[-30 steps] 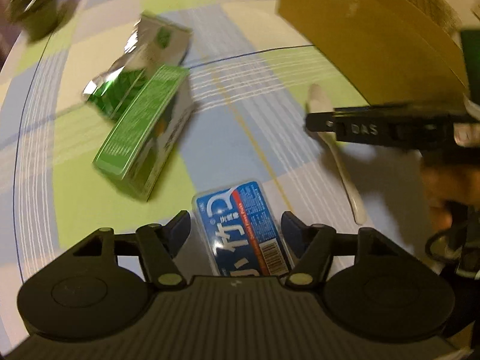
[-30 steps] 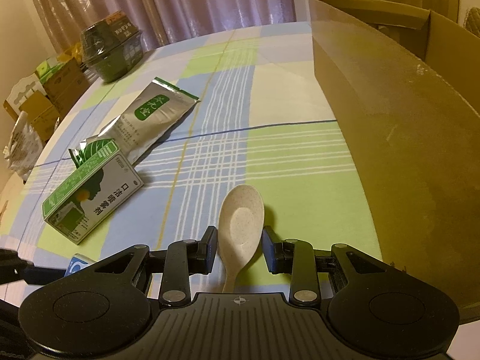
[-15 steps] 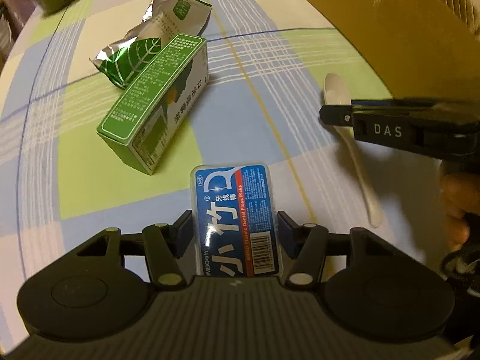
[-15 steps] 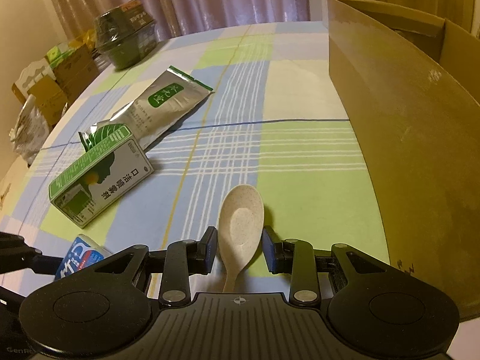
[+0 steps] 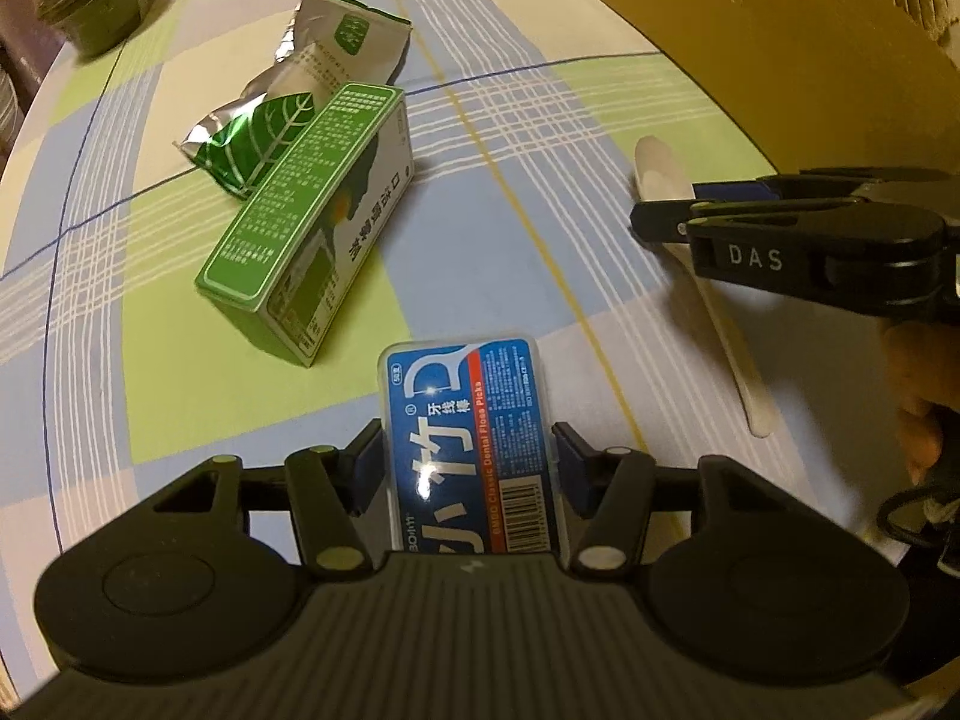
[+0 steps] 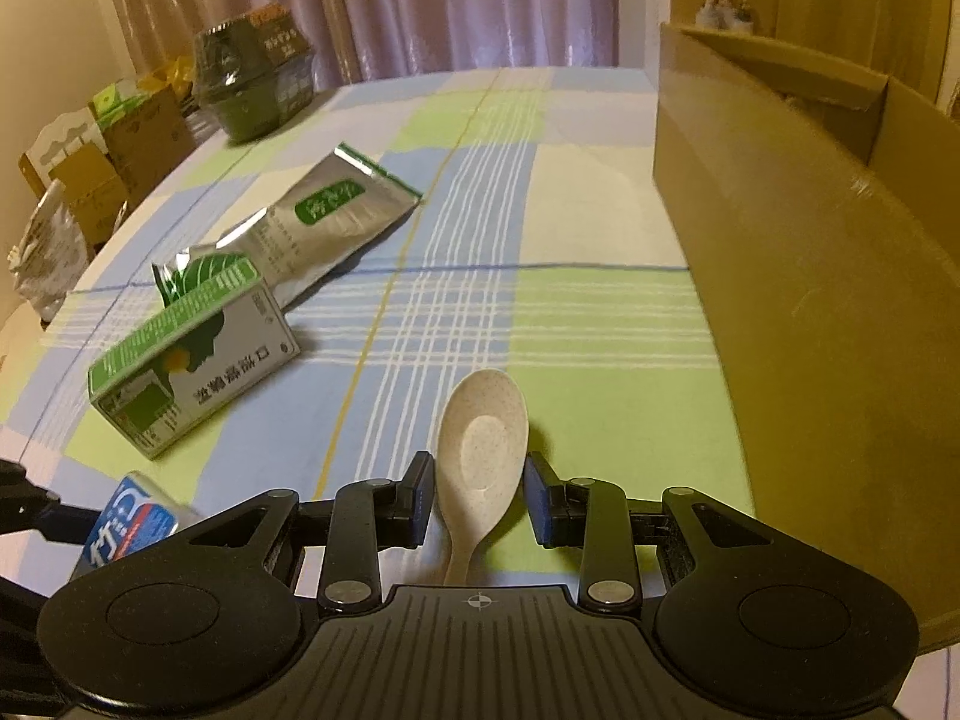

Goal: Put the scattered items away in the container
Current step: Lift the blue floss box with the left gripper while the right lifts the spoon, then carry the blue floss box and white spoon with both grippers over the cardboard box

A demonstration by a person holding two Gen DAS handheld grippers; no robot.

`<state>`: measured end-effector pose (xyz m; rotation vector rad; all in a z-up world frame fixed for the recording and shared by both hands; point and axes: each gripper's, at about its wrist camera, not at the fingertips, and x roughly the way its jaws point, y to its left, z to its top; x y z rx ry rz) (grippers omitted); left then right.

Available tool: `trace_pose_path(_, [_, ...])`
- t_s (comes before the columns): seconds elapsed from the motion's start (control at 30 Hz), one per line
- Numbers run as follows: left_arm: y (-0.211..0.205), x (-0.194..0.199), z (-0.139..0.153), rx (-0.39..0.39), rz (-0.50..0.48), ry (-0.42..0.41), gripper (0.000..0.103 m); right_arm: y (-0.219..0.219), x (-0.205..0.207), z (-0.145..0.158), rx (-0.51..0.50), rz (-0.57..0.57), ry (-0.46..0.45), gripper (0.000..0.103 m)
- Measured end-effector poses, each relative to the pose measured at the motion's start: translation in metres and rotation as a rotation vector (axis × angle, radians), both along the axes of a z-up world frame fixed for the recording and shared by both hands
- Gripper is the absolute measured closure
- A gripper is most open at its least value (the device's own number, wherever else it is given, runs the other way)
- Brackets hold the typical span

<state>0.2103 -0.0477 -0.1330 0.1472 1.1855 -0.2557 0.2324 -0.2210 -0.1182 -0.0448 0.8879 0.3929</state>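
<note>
A blue floss-pick box [image 5: 468,420] sits between the pads of my left gripper [image 5: 468,462], which is shut on its long sides. The same box shows at the lower left of the right wrist view [image 6: 135,528]. A cream speckled spoon [image 6: 483,438] lies bowl forward on the checked tablecloth. My right gripper [image 6: 480,498] is shut across the back of its bowl. From the left wrist view that gripper [image 5: 663,216] spans the spoon's neck, and the handle [image 5: 729,348] trails toward a hand. The open cardboard box [image 6: 810,276] stands to the right.
A green and white carton [image 5: 312,222] lies on its side at centre left, resting against a silver and green foil pouch [image 5: 318,60]. A dark green lidded bowl [image 6: 255,78] stands at the table's far left edge. Stacked cartons [image 6: 90,150] sit beyond that edge.
My left gripper's jaws have closed in onto the floss-pick box, which now fills more of the view. The right gripper keeps the spoon between its pads and has rolled slightly.
</note>
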Motion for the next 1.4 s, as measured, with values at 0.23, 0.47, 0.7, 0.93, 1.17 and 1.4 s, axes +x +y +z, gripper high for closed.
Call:
trace_pose_path(0.23, [0.008, -0.011, 0.021, -0.028, 0.036, -0.031, 0.050, -0.006, -0.020, 0.025, 0.012, 0.002, -0.054, 0.068])
trace_pose_path(0.47, [-0.001, -0.028, 0.051, -0.056, 0.034, -0.073, 0.050, -0.026, -0.051, 0.058, 0.007, -0.020, -0.090, 0.068])
trace_pose_path(0.7, [-0.020, -0.048, 0.084, -0.119, 0.031, -0.120, 0.050, -0.042, -0.075, 0.097, -0.004, -0.032, -0.150, 0.068])
trace_pose_path(0.93, [-0.038, -0.064, 0.109, -0.143, 0.019, -0.160, 0.050, -0.060, -0.097, 0.116, 0.003, -0.052, -0.191, 0.068])
trace_pose_path(1.17, [-0.043, -0.075, 0.118, -0.136, 0.016, -0.176, 0.050, -0.063, -0.105, 0.123, 0.011, -0.044, -0.207, 0.068])
trace_pose_path(1.4, [-0.047, -0.075, 0.122, -0.134, 0.001, -0.182, 0.050, -0.068, -0.102, 0.134, 0.027, -0.060, -0.228, 0.068])
